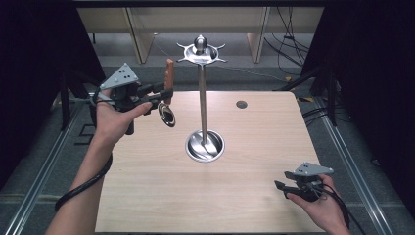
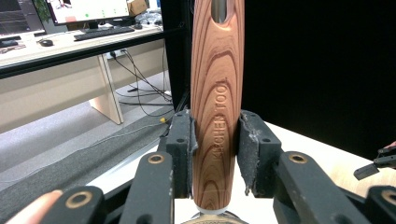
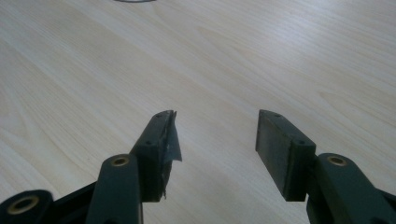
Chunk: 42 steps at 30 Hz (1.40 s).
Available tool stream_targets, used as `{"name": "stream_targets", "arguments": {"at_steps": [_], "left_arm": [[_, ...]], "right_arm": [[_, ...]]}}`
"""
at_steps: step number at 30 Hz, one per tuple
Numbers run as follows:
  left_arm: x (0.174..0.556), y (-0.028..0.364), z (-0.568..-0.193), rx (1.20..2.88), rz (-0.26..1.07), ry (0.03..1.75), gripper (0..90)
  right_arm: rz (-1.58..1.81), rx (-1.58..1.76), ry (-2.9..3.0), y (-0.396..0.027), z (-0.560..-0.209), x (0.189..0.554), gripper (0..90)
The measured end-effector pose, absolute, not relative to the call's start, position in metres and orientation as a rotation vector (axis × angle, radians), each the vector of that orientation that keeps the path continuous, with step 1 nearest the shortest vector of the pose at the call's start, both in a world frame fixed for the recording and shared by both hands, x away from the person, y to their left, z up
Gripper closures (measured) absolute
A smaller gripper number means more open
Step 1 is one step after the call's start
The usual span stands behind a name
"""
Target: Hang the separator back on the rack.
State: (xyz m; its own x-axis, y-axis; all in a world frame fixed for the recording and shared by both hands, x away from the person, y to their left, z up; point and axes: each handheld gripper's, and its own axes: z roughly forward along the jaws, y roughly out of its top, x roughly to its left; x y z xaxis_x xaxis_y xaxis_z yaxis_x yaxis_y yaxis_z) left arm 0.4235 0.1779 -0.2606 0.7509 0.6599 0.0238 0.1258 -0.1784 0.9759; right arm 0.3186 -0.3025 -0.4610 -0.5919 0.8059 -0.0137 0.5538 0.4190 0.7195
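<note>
Count of things on and above the surface

There is one surface [image 1: 147,196] of light wood, and it has one small dark round hole [image 1: 241,104] near the far edge. On it stands one metal rack [image 1: 202,98] with one pole, one round base [image 1: 205,146] and one ball [image 1: 200,43] on the top. There is one kitchen tool [image 2: 217,107] with one wooden handle, and it has one round metal end [image 1: 166,115]. There are two claws: one left claw [image 1: 161,95] and one right claw [image 1: 280,186], and each has two black jaws. Two hands are there, one for each claw.
</note>
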Motion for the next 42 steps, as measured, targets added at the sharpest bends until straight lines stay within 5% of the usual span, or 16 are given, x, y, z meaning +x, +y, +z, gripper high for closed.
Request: {"name": "stream_targets", "arguments": {"at_steps": [42], "left_arm": [[0.441,0.175,-0.248,1.753,0.446,0.599,67.0]], "right_arm": [[0.978,1.189,2.333,-0.3,-0.463,0.319,48.0]]}}
